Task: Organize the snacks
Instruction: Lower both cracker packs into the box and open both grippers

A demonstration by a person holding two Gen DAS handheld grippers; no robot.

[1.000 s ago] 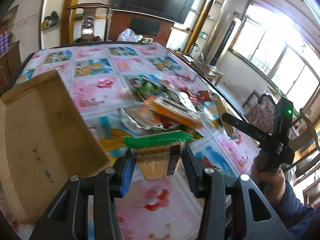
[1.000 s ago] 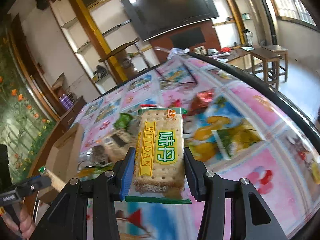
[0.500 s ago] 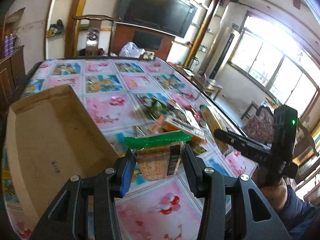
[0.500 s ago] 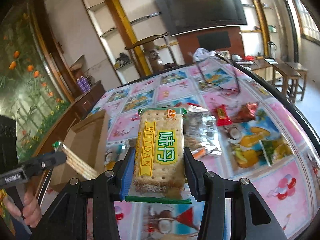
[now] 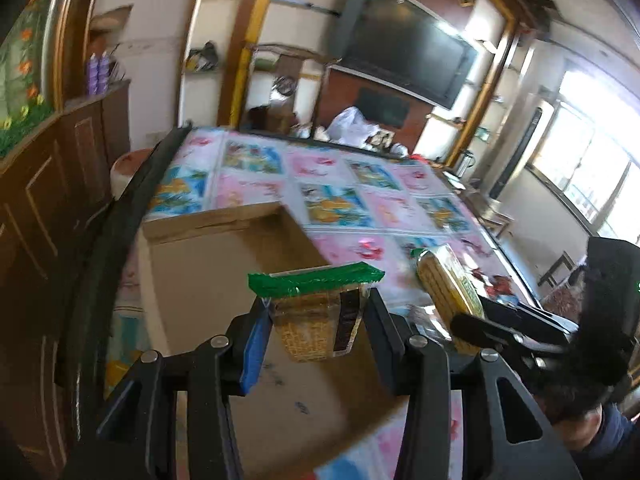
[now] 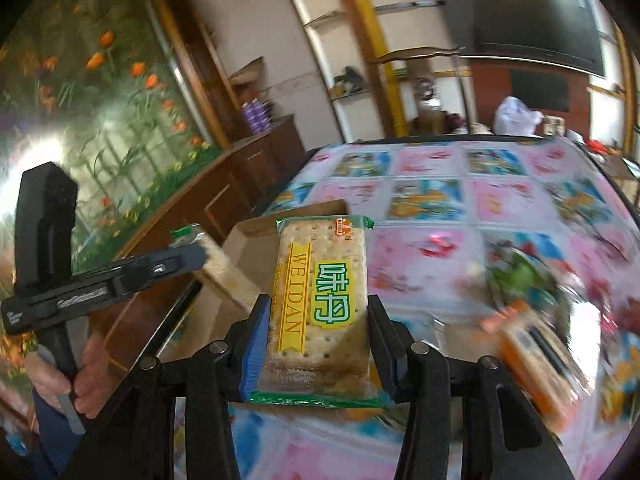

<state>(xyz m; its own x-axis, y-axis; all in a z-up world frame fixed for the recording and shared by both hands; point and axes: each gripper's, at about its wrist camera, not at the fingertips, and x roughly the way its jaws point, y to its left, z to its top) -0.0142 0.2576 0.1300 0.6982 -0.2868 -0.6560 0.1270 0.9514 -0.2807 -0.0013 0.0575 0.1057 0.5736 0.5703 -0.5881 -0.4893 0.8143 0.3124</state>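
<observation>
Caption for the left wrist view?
Left gripper holds a green-sealed clear cracker pack above the open brown cardboard box.

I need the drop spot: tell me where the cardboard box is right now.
In the left wrist view the cardboard box lies open on the table's left edge, directly below the cracker pack held in the left gripper.

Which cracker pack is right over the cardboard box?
The left gripper's cracker pack, hanging above the cardboard box. The right gripper's WEIDAN pack is beside the box, over the tablecloth.
</observation>
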